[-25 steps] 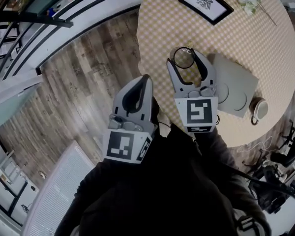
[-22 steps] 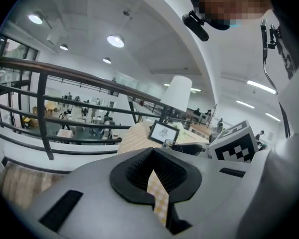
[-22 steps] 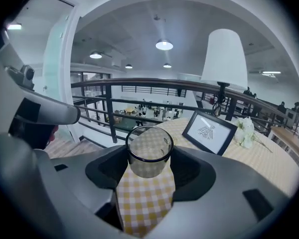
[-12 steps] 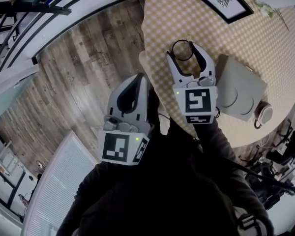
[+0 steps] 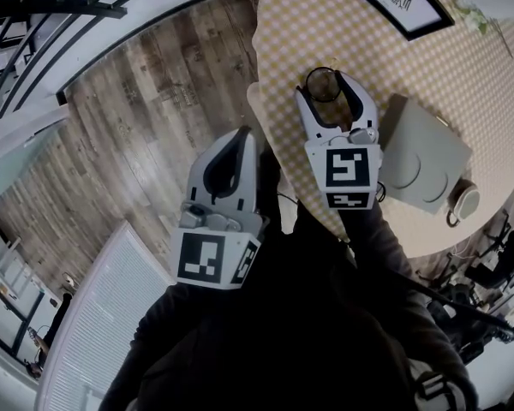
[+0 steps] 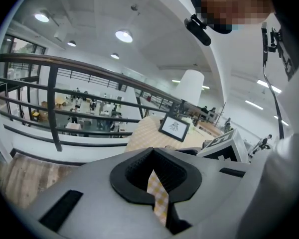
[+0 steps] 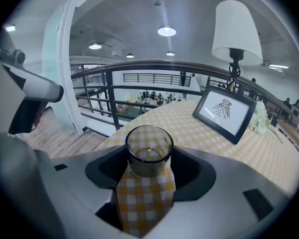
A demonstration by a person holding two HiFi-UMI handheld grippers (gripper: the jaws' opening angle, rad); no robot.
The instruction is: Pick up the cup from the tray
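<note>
- Cup pinched between right tongs, off grey tray, just beside it, above checkered tabletop.
- Left tongs pressed together, empty, farther from tray, over wooden floor.

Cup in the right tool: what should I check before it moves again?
1. Cup sits between the right tool's jaws, which close on both its sides: ok.
2. Cup stands upright, mouth up: ok.
3. Cup is off the tray, over the checked tablecloth beside it: ok.
4. Cup's bottom is lifted clear of the tablecloth: cannot tell.
5. Left tool is shut, holds nothing and hangs over the wooden floor away from the cup: ok.
6. Picture frame stands apart from the cup, further back on the table: ok.
</note>
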